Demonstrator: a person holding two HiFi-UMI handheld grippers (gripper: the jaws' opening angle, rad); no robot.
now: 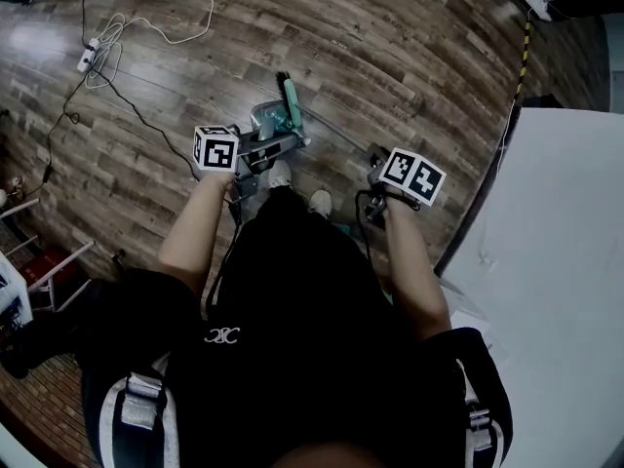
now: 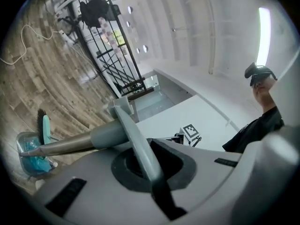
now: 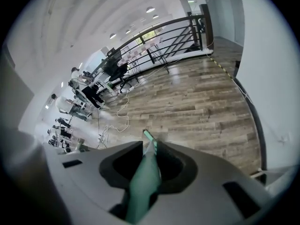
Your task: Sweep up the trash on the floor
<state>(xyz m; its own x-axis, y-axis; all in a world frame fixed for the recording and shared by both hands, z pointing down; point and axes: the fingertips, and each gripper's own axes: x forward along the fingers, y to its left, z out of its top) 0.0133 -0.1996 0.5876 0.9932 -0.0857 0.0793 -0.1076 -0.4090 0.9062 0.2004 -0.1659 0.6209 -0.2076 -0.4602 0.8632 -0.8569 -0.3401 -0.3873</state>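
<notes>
I stand over a wooden floor (image 1: 390,57). My left gripper (image 1: 255,149) is shut on the grey handle (image 2: 136,139) of a dustpan (image 2: 30,153), whose pan rests on the floor ahead of my shoes (image 1: 265,117). My right gripper (image 1: 375,178) is shut on the teal broom handle (image 3: 145,172), which runs up between its jaws. The broom's teal head (image 1: 291,105) stands beside the pan, and its dark bristles (image 2: 41,116) show in the left gripper view. I cannot pick out any loose trash on the floor.
A power strip (image 1: 88,57) and white and black cables (image 1: 185,18) lie on the floor at the far left. A white table (image 1: 556,261) fills the right side, with yellow-black tape (image 1: 524,57) beyond it. A low rack (image 1: 39,261) stands at my left. A black railing (image 3: 164,36) stands far off.
</notes>
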